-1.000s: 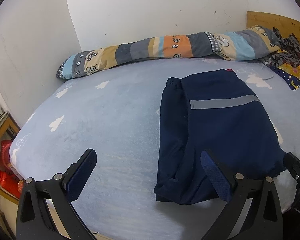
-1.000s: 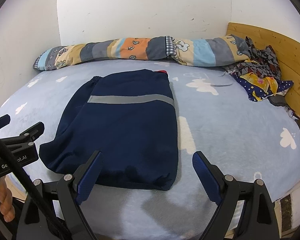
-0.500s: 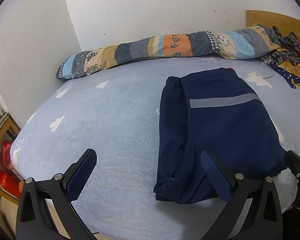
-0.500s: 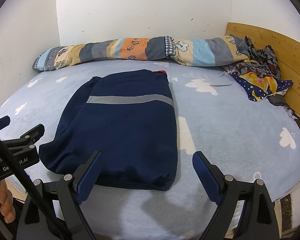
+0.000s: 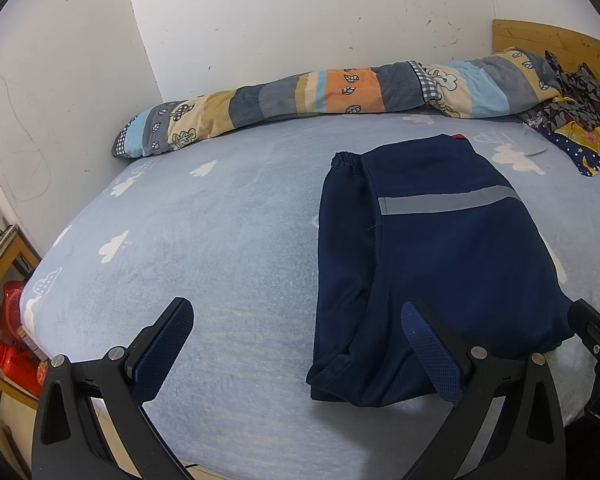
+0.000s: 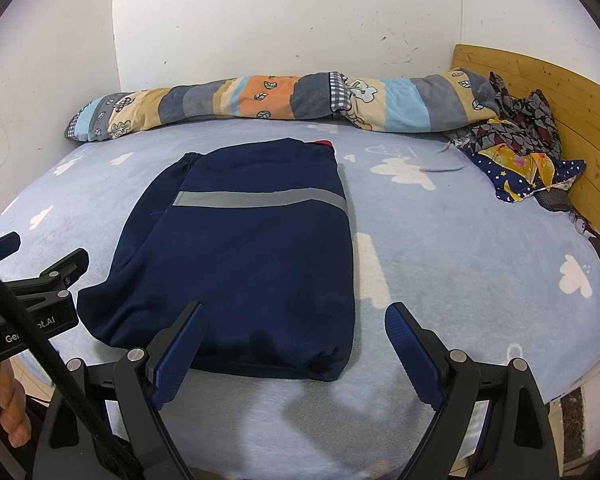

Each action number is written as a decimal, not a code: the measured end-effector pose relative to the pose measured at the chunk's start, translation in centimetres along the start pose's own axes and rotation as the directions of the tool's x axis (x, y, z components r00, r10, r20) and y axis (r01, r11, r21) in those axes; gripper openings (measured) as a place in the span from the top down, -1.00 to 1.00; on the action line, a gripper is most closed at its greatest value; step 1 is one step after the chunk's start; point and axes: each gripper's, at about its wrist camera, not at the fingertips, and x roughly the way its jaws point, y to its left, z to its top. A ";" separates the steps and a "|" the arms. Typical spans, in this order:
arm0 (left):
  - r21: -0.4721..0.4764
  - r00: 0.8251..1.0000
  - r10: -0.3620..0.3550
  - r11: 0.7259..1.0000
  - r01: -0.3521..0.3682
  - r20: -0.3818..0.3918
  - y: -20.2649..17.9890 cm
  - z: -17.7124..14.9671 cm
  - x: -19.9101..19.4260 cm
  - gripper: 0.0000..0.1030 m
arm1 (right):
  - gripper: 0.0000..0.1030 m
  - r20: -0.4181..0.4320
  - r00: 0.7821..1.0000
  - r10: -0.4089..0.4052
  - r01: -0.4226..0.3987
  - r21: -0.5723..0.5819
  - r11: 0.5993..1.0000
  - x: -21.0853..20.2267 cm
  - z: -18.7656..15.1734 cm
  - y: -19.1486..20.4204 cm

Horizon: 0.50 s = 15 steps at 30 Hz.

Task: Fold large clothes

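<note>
A: Where's the jacket [image 6: 240,248] right now?

B: Folded flat on the bed [image 6: 460,248], grey stripe [image 6: 260,199] facing up, cuff [image 5: 346,162] poking out on its left side.

A: And the tools?

B: Left tool [image 5: 296,344] and right tool [image 6: 294,340] both hang over the near edge, spread wide, holding nothing. A rolled quilt [image 6: 284,100] lies along the wall, and a heap of clothes [image 6: 520,144] by the headboard [image 6: 560,92].

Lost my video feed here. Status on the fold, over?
Left tool open, right tool open, both empty. Navy garment lies folded flat on the bed. Nothing on it; loose clothes far right.
</note>
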 end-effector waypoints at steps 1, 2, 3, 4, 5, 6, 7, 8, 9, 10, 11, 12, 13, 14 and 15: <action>0.001 1.000 -0.004 1.000 0.004 -0.001 0.0 0.1 0.0 -1.00 | -0.82 0.000 1.000 0.001 -0.001 0.000 1.000 0.0 0.0 0.0; 0.003 1.000 -0.006 1.000 0.006 -0.002 -0.1 0.0 0.0 -1.00 | -0.82 -0.001 1.000 0.002 -0.002 0.000 1.000 0.0 0.0 0.0; 0.003 1.000 -0.002 1.000 0.002 0.000 0.0 0.0 0.0 -1.00 | -0.82 -0.001 1.000 0.001 -0.001 0.001 1.000 0.0 0.0 0.0; 0.002 1.000 -0.001 1.000 0.001 0.001 -0.1 0.0 0.0 -1.00 | -0.82 0.000 1.000 0.000 0.000 0.001 1.000 0.0 0.0 0.0; 0.003 1.000 -0.005 1.000 0.005 0.000 -0.1 -0.1 0.0 -1.00 | -0.82 -0.001 1.000 0.002 -0.002 0.000 1.000 0.0 0.0 0.0; 0.003 1.000 -0.007 1.000 0.007 -0.001 -0.1 -0.1 0.0 -1.00 | -0.82 -0.001 1.000 0.002 -0.002 0.000 1.000 0.0 0.0 0.0; 0.003 1.000 -0.004 1.000 0.004 0.000 -0.1 -0.1 0.0 -1.00 | -0.82 -0.002 1.000 0.001 -0.001 0.001 1.000 0.0 0.0 0.0; 0.003 1.000 -0.004 1.000 0.004 0.001 -0.1 -0.1 0.0 -1.00 | -0.82 -0.002 1.000 0.002 -0.002 0.001 1.000 0.0 0.0 0.0; 0.004 1.000 -0.007 1.000 0.007 0.000 -0.2 -0.1 0.0 -1.00 | -0.82 -0.002 1.000 0.003 -0.003 0.002 1.000 0.0 0.0 0.0; 0.003 1.000 -0.007 1.000 0.007 -0.001 -0.1 -0.1 0.0 -1.00 | -0.82 -0.002 1.000 0.003 -0.003 0.003 1.000 0.0 0.0 0.0; 0.003 1.000 -0.005 1.000 0.005 0.000 -0.1 -0.2 0.0 -1.00 | -0.82 -0.002 1.000 0.001 -0.001 0.002 1.000 0.0 0.0 0.0; 0.004 1.000 -0.006 1.000 0.006 -0.001 -0.1 -0.1 0.0 -1.00 | -0.82 -0.002 1.000 0.000 0.000 0.003 1.000 0.0 0.0 0.0; 0.004 1.000 -0.009 1.000 0.009 -0.001 -0.1 -0.1 0.0 -1.00 | -0.82 -0.001 1.000 0.002 -0.002 0.003 1.000 0.0 0.0 0.0; 0.004 1.000 -0.008 1.000 0.008 -0.001 -0.1 -0.1 0.0 -1.00 | -0.82 -0.002 1.000 0.003 -0.003 0.003 1.000 0.0 0.0 0.0; 0.004 1.000 -0.006 1.000 0.006 -0.001 0.0 -0.1 0.0 -1.00 | -0.82 -0.002 1.000 0.003 -0.003 0.004 1.000 0.0 0.0 0.0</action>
